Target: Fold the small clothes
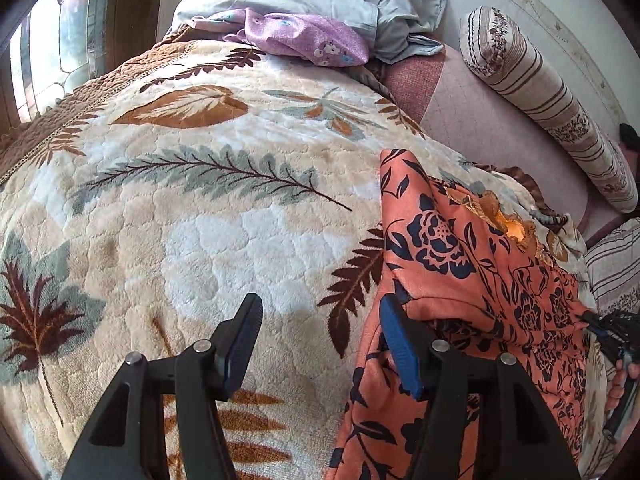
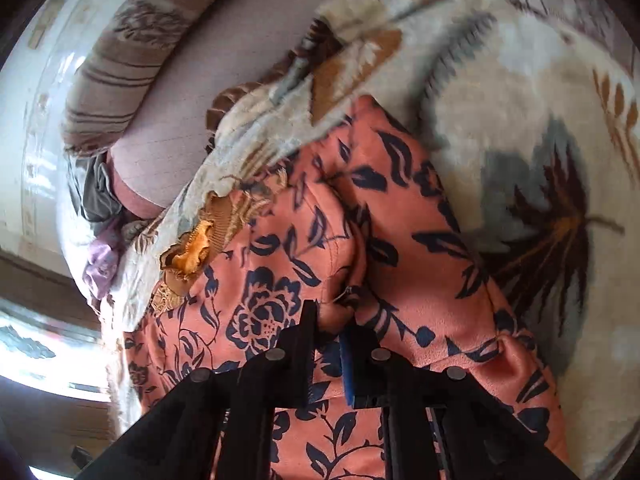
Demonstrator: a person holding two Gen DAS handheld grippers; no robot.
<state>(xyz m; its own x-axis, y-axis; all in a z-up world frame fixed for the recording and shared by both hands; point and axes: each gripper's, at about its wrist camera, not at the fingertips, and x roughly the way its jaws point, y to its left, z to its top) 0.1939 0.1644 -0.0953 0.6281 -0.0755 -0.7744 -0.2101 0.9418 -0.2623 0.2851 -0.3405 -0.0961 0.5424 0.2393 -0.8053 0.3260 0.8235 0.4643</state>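
Note:
An orange garment (image 1: 472, 264) with a dark blue flower print lies bunched on the leaf-patterned plush blanket (image 1: 200, 208), at the right of the left wrist view. My left gripper (image 1: 320, 304) stands open over the blanket. Its right finger (image 1: 400, 352) is at the garment's left edge, and only blanket shows between the pads. In the right wrist view my right gripper (image 2: 330, 320) is shut on a raised fold of the same garment (image 2: 400, 208). The right gripper (image 1: 616, 340) also shows at the far right edge of the left wrist view, in a hand.
A purple flowered cloth (image 1: 304, 36) and a pale grey-blue cloth (image 1: 400, 12) lie at the far end of the bed. A striped bolster pillow (image 1: 548, 96) rests on the pink sheet (image 1: 480, 128) along the wall at right. A window (image 1: 52, 48) is at far left.

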